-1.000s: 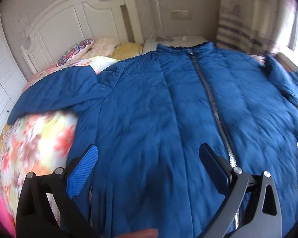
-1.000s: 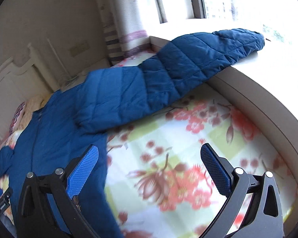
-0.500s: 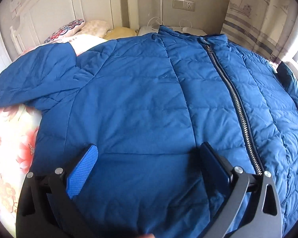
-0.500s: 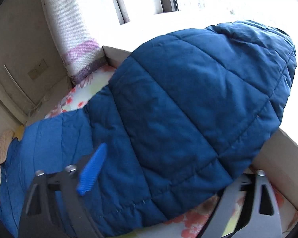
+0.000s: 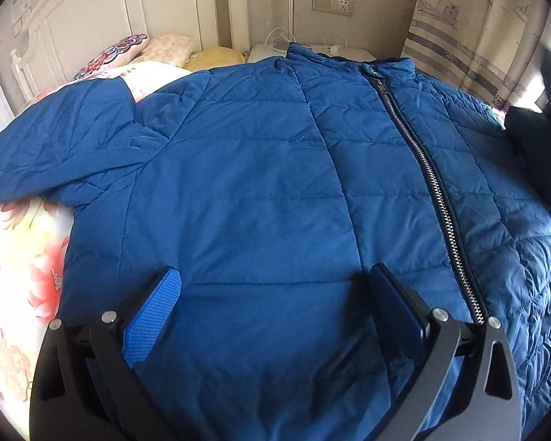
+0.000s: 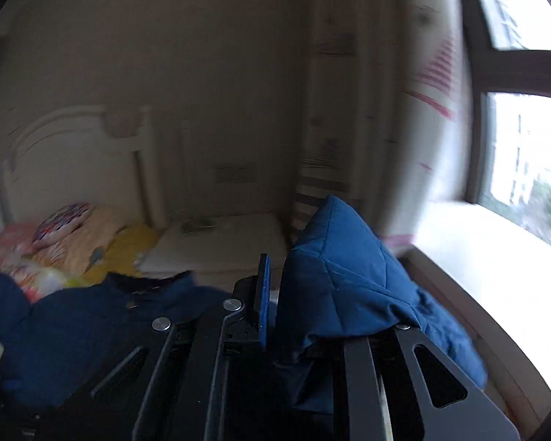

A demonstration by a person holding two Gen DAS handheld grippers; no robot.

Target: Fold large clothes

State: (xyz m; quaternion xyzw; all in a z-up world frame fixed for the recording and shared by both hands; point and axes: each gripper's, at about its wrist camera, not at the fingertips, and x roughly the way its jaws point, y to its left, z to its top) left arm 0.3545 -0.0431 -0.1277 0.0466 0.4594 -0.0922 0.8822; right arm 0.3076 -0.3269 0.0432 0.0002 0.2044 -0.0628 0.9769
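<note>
A large blue quilted jacket point(image 5: 260, 191) lies face up on the bed, zipped, with its collar toward the headboard. My left gripper point(image 5: 275, 294) is open low over the jacket's lower front, left of the zipper point(image 5: 437, 191), and its pads point(image 5: 158, 308) straddle flat fabric without pinching it. My right gripper point(image 6: 273, 305) is shut on the jacket's right sleeve point(image 6: 341, 264), which bunches up above the jaws, lifted off the bed. The other sleeve point(image 5: 55, 147) lies spread out to the left. A dark blurred shape point(image 5: 540, 154) at the right edge of the left wrist view covers the jacket's shoulder.
The floral bedsheet point(image 5: 14, 257) shows at the left. Pillows point(image 5: 147, 51) lie against the white headboard point(image 5: 103, 11). A white nightstand point(image 6: 220, 235) stands beside the bed, with a striped curtain point(image 5: 470, 29). A bright window sill point(image 6: 496, 257) runs along the right.
My right gripper closed on the sleeve, lifted it off the window sill and swung toward the headboard. The left gripper came down closer to the jacket front, then stayed still.
</note>
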